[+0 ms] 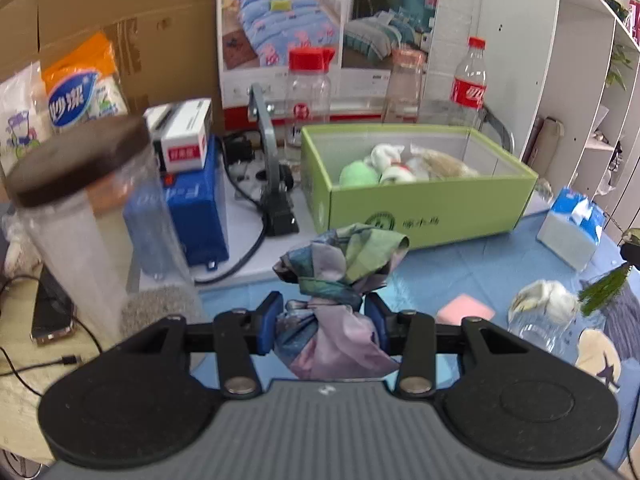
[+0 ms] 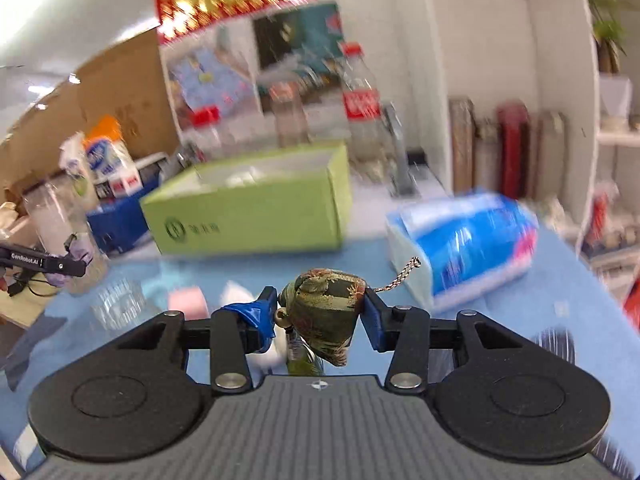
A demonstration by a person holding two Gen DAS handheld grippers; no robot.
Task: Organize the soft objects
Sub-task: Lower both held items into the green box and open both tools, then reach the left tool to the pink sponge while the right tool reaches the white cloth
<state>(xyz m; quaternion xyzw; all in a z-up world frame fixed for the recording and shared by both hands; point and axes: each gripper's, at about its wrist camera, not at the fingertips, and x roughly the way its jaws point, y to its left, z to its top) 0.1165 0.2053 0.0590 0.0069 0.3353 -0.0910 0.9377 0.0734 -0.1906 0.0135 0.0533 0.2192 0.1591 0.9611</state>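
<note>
Fabric fills both grips: our left claw (image 1: 326, 326) is clamped on a crumpled silky scarf (image 1: 340, 280) of mauve, teal and green, lifted clear of the blue surface (image 1: 472, 256); our right claw (image 2: 320, 316) pinches a stiff brocade pouch (image 2: 326, 316) trailing a braided cord. Only the left view shows rolled socks (image 1: 376, 168) inside the green cardboard box (image 1: 420, 208); the right view is blurred, yet catches the left claw beside a clear jar (image 2: 56, 220).

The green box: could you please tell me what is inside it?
In the green box lie a light green soft item, a white one and something beige. The front wall hides whatever lies beneath them.
</note>
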